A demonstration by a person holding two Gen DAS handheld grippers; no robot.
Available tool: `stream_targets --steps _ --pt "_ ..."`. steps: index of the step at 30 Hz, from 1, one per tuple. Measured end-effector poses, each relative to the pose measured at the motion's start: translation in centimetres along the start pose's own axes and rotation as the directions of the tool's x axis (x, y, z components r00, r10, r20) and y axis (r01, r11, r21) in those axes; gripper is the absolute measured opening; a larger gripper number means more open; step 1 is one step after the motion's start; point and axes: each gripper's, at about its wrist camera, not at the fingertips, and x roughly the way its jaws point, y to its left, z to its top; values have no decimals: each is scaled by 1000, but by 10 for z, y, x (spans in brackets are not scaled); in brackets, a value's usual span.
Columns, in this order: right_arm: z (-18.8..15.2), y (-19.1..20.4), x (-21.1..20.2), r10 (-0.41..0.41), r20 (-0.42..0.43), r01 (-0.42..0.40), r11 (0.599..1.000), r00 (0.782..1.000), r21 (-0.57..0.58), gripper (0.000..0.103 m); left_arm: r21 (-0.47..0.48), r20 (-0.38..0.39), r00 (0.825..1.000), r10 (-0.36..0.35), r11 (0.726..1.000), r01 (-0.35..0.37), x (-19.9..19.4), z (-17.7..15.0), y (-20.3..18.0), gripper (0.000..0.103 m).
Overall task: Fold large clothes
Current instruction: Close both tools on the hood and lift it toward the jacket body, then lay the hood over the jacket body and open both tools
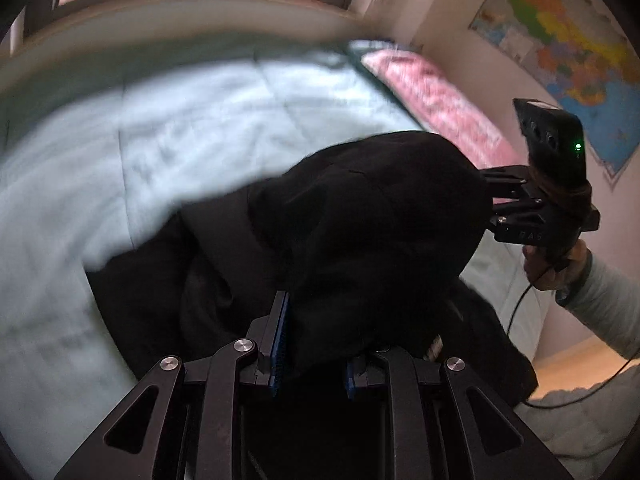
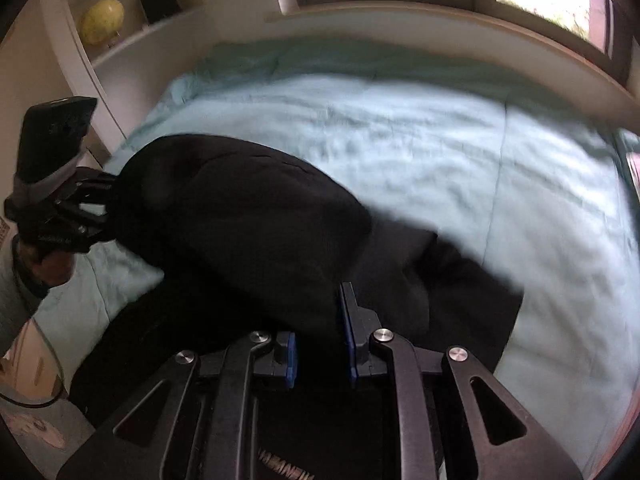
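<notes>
A large black garment (image 1: 360, 220) hangs lifted above the light-blue bed (image 1: 140, 140), stretched between both grippers; its lower part drapes onto the bed. My left gripper (image 1: 316, 336) is shut on one edge of the cloth, which covers the right finger. The right gripper (image 1: 490, 196) grips the far edge at the right. In the right wrist view the garment (image 2: 248, 224) fills the middle, my right gripper (image 2: 320, 320) is shut on its near edge, and the left gripper (image 2: 108, 204) holds the far edge at the left.
A pink patterned pillow (image 1: 440, 100) lies at the bed's head, under a wall map (image 1: 568, 52). A window sill (image 2: 440, 12) runs along the bed's far side. Shelves with a yellow globe (image 2: 102, 20) stand at the left. A cable (image 1: 520, 308) trails from the right gripper.
</notes>
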Motion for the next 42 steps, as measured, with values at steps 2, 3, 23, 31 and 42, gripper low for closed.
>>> stream_targets --steps 2,3,23,31,42 --pt "-21 2 11 -46 -35 46 999 998 21 31 -65 -53 998 24 998 -28 27 -29 6 30" --pt "-39 1 25 -82 -61 84 996 995 35 32 -110 -101 993 57 992 -68 49 -43 13 36" --pt "17 -25 11 82 59 -97 937 995 334 70 -324 152 988 -40 942 88 -24 4 34 43" --pt "-26 -13 124 -73 -317 147 966 946 214 67 -410 -251 961 -119 912 6 109 -40 51 45" --pt "-59 -17 97 20 -175 29 961 984 275 69 -336 -132 990 -50 942 3 71 -42 27 45"
